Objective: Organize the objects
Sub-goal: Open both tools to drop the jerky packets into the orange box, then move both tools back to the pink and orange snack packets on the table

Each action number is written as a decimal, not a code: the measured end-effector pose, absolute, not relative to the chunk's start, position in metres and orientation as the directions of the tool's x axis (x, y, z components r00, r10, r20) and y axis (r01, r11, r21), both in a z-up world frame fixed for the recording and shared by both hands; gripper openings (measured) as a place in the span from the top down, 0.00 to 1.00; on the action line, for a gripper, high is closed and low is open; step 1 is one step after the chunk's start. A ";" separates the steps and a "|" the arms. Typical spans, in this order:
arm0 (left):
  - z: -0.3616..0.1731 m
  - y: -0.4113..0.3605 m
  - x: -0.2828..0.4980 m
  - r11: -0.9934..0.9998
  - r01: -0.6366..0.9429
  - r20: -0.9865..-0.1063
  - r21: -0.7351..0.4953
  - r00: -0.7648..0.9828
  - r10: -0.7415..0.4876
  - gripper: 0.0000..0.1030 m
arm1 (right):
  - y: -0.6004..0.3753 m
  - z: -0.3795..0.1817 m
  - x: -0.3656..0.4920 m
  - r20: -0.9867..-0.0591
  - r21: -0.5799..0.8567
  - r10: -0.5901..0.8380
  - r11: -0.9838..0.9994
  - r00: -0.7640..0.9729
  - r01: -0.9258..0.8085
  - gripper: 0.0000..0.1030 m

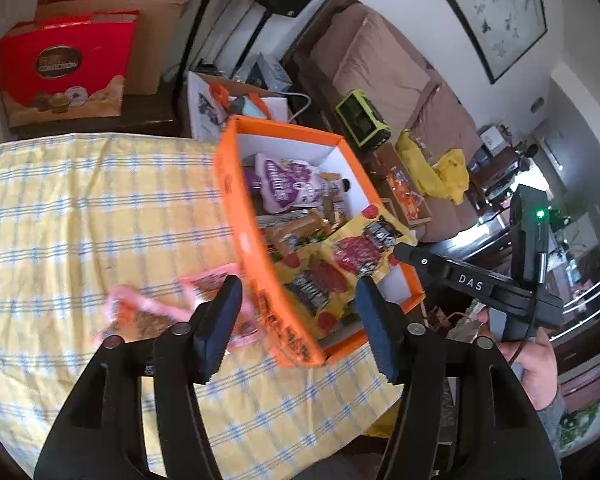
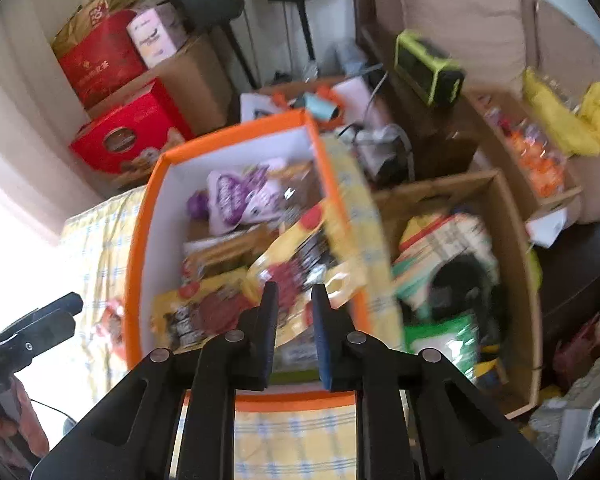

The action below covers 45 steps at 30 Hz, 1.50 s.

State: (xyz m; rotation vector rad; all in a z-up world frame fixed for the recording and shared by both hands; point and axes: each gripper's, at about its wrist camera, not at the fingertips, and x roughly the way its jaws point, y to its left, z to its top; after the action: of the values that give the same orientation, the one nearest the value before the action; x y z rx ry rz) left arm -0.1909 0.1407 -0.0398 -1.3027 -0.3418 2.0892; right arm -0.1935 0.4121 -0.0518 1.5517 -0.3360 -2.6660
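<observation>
An orange box (image 1: 240,216) with a white inside stands on the yellow checked tablecloth (image 1: 80,208) and holds several snack packs: a purple pouch (image 1: 288,184), brown bars and yellow packs with red slices (image 1: 324,276). Two pink snack packs (image 1: 148,312) lie on the cloth left of the box. My left gripper (image 1: 296,320) is open and empty, hovering over the box's near corner. My right gripper (image 2: 294,320) is partly open and empty above the box (image 2: 140,240), over the yellow packs (image 2: 284,276); it also shows in the left wrist view (image 1: 452,276).
Red gift boxes (image 1: 64,68) and cardboard cartons stand beyond the table. A brown cardboard box (image 2: 512,264) of mixed items sits right of the orange box. A brown sofa (image 1: 384,68) with a green device (image 1: 362,118) and yellow bags (image 1: 440,168) lies behind.
</observation>
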 end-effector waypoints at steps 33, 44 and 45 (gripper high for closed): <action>-0.137 0.044 -0.207 -0.812 -0.162 -0.790 -0.560 -0.192 0.583 0.37 | 0.286 -0.034 -0.165 -0.776 0.296 -0.347 -0.938 -0.527 0.182 0.39; -0.144 0.046 -0.218 -0.797 -0.108 -0.768 -0.594 -0.218 0.602 0.76 | 0.291 -0.043 -0.168 -0.784 0.309 -0.349 -0.937 -0.513 0.164 0.39; -0.144 0.047 -0.219 -0.799 -0.109 -0.770 -0.592 -0.216 0.600 0.91 | 0.291 -0.043 -0.168 -0.785 0.310 -0.349 -0.937 -0.512 0.163 0.39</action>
State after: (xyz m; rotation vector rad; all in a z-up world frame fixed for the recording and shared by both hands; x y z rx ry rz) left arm -0.2189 0.0467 -0.1444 -1.5896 -0.5808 2.0582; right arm -0.1679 0.2913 -0.0429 1.3547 -0.2832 -2.4844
